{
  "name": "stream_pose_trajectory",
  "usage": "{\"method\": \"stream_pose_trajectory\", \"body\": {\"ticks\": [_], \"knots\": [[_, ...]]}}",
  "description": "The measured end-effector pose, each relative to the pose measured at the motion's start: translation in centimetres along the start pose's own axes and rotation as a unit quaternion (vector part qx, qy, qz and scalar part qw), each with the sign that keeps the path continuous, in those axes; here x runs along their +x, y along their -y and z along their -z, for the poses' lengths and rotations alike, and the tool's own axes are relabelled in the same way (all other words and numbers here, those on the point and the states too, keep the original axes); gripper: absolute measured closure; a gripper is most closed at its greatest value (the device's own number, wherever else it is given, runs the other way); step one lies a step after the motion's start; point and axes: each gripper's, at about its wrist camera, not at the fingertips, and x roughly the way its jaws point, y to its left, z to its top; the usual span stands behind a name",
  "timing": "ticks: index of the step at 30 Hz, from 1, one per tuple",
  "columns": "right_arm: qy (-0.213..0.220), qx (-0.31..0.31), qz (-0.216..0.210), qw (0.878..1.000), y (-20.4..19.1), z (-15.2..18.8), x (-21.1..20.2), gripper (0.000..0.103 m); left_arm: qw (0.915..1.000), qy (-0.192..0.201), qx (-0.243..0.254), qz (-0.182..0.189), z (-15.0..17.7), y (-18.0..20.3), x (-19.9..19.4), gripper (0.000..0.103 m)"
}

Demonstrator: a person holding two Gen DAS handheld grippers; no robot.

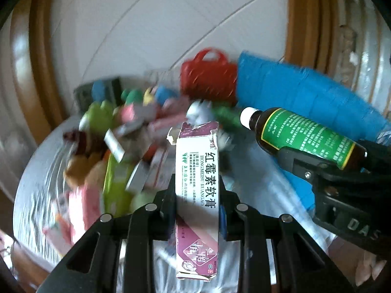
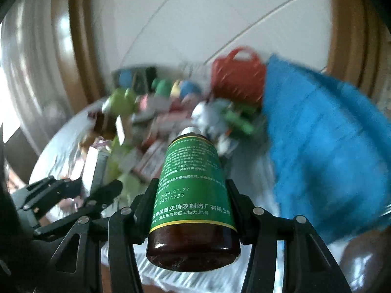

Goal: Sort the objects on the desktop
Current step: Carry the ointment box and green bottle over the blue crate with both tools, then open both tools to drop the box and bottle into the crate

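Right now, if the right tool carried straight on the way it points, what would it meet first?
Probably the blurred heap of small objects on the table, since the brown medicine bottle held by the right tool aims its white cap there. Depth is unclear.

A round tabletop (image 1: 36, 166) under a pale cover bore a blurred heap of packets (image 1: 127, 134); a red basket (image 1: 207, 75); a blue cloth (image 1: 305, 97).

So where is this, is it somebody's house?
Probably a home. A round table with a plastic-looking cover is piled with toys, medicine packs and a red basket, and the floor behind has pale tiles. The left tool holds an ointment box, the right tool a medicine bottle.
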Motion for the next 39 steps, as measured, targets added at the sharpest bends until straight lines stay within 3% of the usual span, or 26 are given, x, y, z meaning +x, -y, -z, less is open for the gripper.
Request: {"method": "stream_pose_trajectory", "body": {"ticks": [8, 12, 17, 25, 30, 36, 39], "knots": [[0.096, 0.025, 0.06, 0.993, 9.0, -4.5, -9.2, 0.052, 0.9941, 0.097, 0.031, 0.037, -9.5, 10.3, -2.3, 0.076], [0.106, 0.01, 0.099, 0.989, 15.9, -5.6, -11.2, 0.052, 0.9915, 0.112, 0.038, 0.053, -13.4, 17.5, -1.0, 0.076], [0.049, 0.006, 0.122, 0.991, 26.3, -5.1, -9.8, 0.052, 0.9961, 0.04, 0.042, 0.067, -15.5, 27.1, 4.3, 0.076], [-0.046, 0.011, 0.113, 0.993, 35.0, -0.6, -4.9, 0.052, 0.9934, -0.072, 0.069, 0.055, -12.9, 35.6, 10.7, 0.076], [-0.096, 0.011, 0.111, 0.989, 37.8, 1.2, -3.3, 0.052, 0.9864, -0.129, 0.078, 0.064, -11.6, 37.6, 12.8, 0.076], [-0.109, 0.03, 0.119, 0.986, 41.2, 2.3, -3.5, 0.052, 0.9846, -0.148, 0.074, 0.058, -11.1, 38.4, 13.2, 0.076], [-0.13, 0.042, 0.106, 0.985, 42.5, 2.4, -3.1, 0.052, 0.9769, -0.183, 0.073, 0.083, -11.4, 38.8, 13.8, 0.076]]}}
